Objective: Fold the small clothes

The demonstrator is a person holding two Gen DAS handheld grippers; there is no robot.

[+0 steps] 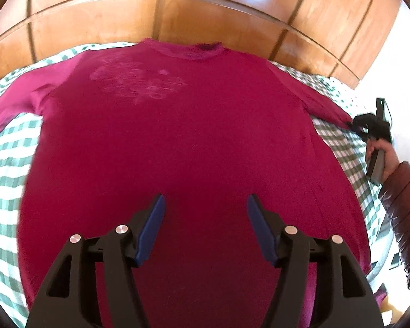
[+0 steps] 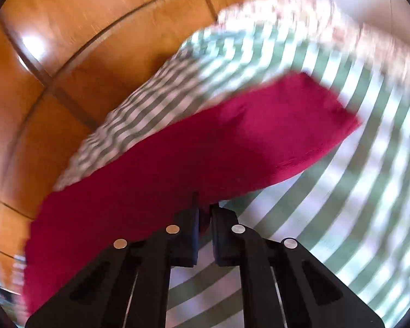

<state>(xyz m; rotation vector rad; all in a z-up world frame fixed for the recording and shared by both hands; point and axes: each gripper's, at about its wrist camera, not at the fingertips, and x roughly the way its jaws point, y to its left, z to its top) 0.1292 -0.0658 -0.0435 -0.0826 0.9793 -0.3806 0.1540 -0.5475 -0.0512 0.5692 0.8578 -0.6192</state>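
A magenta long-sleeved shirt [image 1: 177, 136] lies spread flat with its collar at the far end and a faded print on the chest. My left gripper [image 1: 205, 205] hovers over the shirt's lower body, its blue pads wide apart with nothing between them. In the left wrist view my right gripper [image 1: 354, 125] pinches the end of the shirt's right sleeve at the far right. In the blurred right wrist view, the right gripper [image 2: 205, 207] is shut, with the lower edge of the magenta sleeve [image 2: 232, 136] caught between its tips.
A green and white checked cloth [image 1: 8, 164] covers the surface under the shirt. Glossy wooden panels [image 1: 177, 13] stand right behind it. A person's hand and a dark quilted sleeve [image 1: 404, 205] hold the right gripper at the right edge.
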